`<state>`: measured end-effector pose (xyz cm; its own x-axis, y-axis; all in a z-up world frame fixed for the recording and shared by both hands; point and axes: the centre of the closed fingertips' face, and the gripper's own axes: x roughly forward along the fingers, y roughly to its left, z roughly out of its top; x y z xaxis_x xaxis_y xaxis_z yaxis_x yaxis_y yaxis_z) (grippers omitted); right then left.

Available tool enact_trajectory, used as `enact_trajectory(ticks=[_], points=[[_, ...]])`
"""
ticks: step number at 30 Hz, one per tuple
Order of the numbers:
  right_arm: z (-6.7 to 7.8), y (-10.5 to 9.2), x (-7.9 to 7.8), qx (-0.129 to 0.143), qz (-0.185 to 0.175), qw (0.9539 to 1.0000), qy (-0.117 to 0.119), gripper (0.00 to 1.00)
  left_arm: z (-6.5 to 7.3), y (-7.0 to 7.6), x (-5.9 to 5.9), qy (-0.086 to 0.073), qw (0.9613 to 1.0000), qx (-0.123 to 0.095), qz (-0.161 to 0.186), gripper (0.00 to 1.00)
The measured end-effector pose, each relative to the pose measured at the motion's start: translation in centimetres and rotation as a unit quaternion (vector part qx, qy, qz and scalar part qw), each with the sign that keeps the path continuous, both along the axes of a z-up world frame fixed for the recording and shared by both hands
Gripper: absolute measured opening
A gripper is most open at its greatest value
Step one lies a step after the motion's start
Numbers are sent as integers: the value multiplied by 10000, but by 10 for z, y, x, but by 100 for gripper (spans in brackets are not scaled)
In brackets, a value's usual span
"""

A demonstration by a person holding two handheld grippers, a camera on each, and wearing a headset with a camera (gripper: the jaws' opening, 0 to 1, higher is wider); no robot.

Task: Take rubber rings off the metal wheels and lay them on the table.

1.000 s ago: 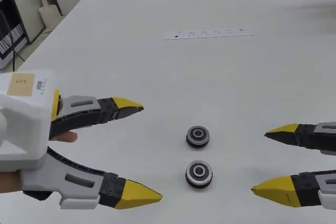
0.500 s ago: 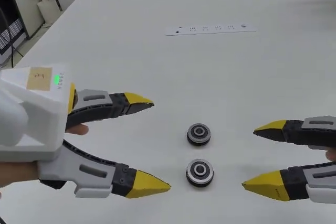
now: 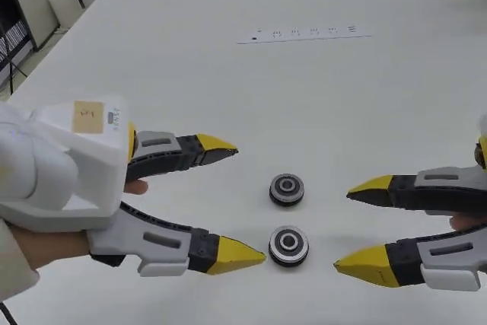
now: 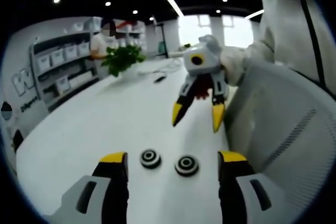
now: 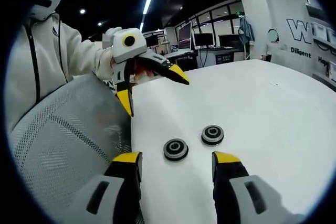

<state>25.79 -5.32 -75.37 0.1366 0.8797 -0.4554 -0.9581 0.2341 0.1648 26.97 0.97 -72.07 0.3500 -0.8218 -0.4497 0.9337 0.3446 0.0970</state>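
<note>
Rubber rings (image 3: 273, 246) appear still seated on both metal wheels; none loose on tabletop (image 3: 319, 104). Task judged at very start: two rings left to strip and lay down. Wheels lie flat on tabletop between left tongs (image 3: 249, 203) and right tongs (image 3: 342, 230). Near wheel (image 3: 288, 245) just off lower tip of left tongs, apparently not touching; far wheel (image 3: 287, 189) just beyond it. Left tongs wide open, holding nothing. Right tongs likewise spread wide, empty, clear of both wheels.
</note>
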Motion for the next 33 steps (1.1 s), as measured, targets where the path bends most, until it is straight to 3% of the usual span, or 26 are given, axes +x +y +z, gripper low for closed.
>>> enact_trajectory(ticks=[10, 20, 33], points=[[-9, 13, -1, -30, 219, 9998, -24, 42, -14, -16, 0, 101, 9999, -71, -85, 65], [-18, 22, -4, -69, 433, 9990, -59, 39, -30, -30, -4, 195, 9994, -7, -297, 57], [-30, 26, -4, -119, 506, 9986, -38, 34, -44, -33, -6, 347, 9988, -32, -349, 43]])
